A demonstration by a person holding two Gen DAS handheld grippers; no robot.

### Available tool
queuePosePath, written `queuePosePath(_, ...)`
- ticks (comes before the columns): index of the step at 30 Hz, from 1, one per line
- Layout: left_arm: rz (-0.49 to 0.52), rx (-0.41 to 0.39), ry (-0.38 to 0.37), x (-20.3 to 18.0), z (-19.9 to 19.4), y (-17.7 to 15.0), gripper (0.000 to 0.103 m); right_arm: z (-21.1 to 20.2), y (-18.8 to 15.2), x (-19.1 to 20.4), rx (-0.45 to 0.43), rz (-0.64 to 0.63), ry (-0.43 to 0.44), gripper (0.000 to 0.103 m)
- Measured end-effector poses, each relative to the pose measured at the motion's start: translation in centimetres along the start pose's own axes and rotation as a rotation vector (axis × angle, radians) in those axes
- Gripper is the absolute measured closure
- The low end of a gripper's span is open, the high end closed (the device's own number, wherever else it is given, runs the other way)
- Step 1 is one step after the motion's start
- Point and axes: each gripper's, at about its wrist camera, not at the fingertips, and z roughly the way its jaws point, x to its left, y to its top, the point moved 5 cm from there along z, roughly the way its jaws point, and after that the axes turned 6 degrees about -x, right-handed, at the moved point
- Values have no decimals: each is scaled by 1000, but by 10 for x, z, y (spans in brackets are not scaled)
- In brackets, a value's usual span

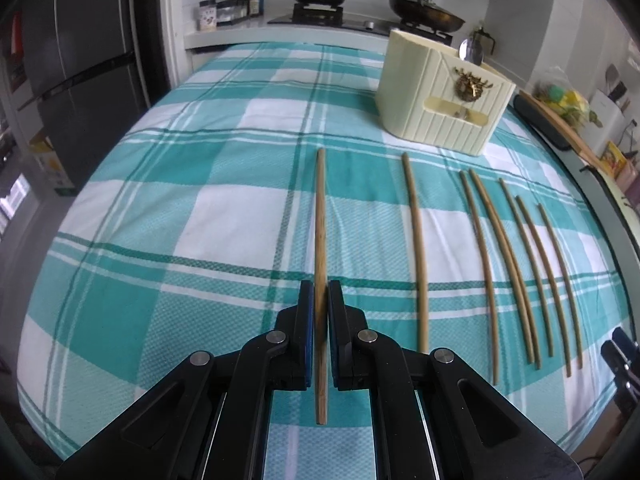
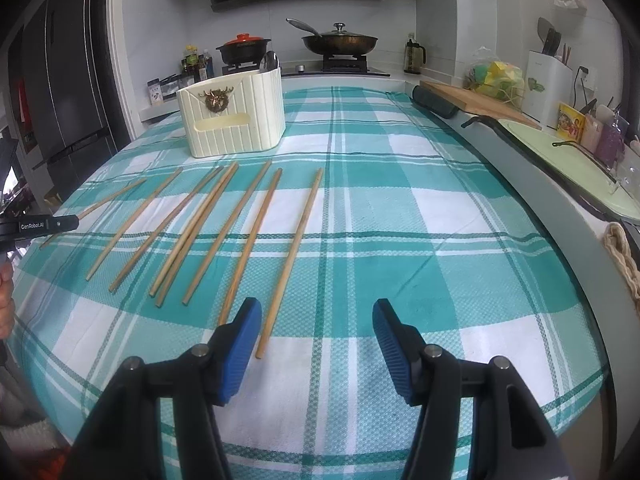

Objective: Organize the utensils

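Left wrist view: the left claw (image 1: 321,300) is clamped on a single chopstick (image 1: 320,216) at lower centre of the frame, above the checked cloth on the table (image 1: 180,200). Six more chopsticks (image 1: 516,264) lie in a row to the right, and the cream holder (image 1: 436,96) at upper right already has a spoon (image 1: 471,51) in it.

Right wrist view: the right claw (image 2: 316,320) hangs open and empty at the bottom of the frame, just beside the nearest chopstick in the row (image 2: 200,232). The holder (image 2: 236,116) stands at upper left. By appearances the sorting has barely begun, with nearly all chopsticks left to put away.
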Motion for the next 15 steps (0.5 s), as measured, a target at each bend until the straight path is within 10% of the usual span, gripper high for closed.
queuePosePath(3,8,41,17,8,10,-10,94,4,-2,1,20,8,11,44)
queuePosePath(7,11,33,19,11,6,-19,38,5,3,-2,25,20,6,44)
queuePosePath(15,15,37,5,14,-2,-23,30,23,20,7,57,22,49,44)
